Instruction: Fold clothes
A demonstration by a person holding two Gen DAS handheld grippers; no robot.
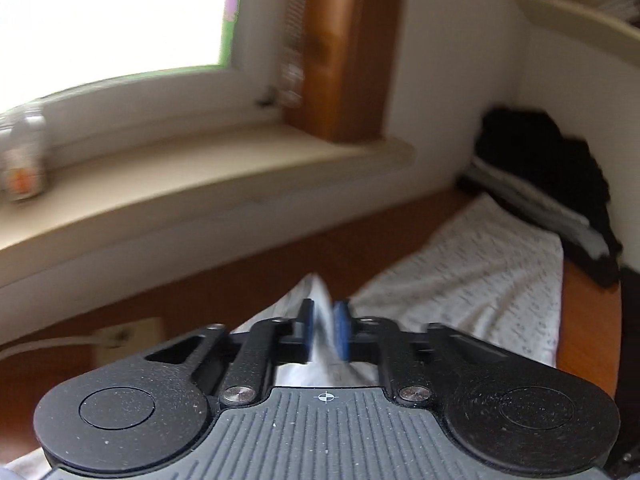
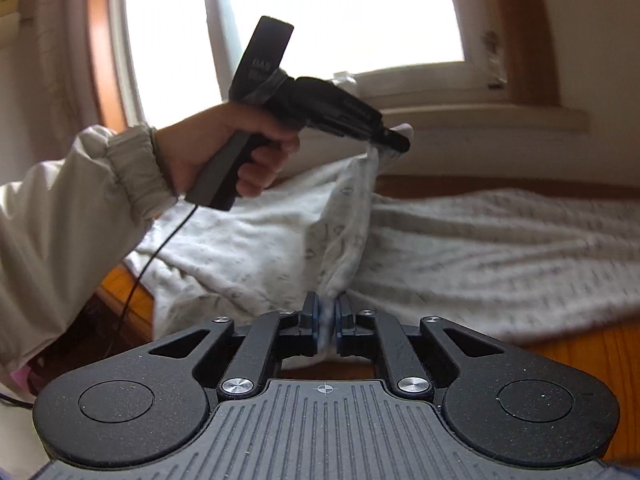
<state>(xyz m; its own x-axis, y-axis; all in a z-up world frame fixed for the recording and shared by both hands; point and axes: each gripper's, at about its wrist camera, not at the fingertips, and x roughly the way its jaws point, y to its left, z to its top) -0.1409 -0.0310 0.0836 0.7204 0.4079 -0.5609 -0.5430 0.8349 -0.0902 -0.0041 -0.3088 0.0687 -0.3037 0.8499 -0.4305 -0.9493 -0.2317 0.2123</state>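
Observation:
A white garment with a small grey print [image 1: 472, 276] lies spread over the wooden table [image 1: 588, 320]. My left gripper [image 1: 325, 328] is shut on a bunched edge of this cloth, which rises between its blue pads. In the right wrist view the same garment [image 2: 500, 240] stretches across the table, one part lifted into a peak. My right gripper [image 2: 327, 320] is shut on a fold of it at the near edge. The left gripper [image 2: 394, 142], held by a hand in a pale sleeve, pinches the raised corner of the cloth up by the windowsill.
A windowsill [image 1: 200, 168] with a blurred bottle [image 1: 22, 152] runs along the wall beyond the table. A pile of dark clothes [image 1: 552, 168] sits at the far right corner under a shelf [image 1: 580, 12]. A thin black cable [image 2: 160, 248] hangs from the left gripper's handle.

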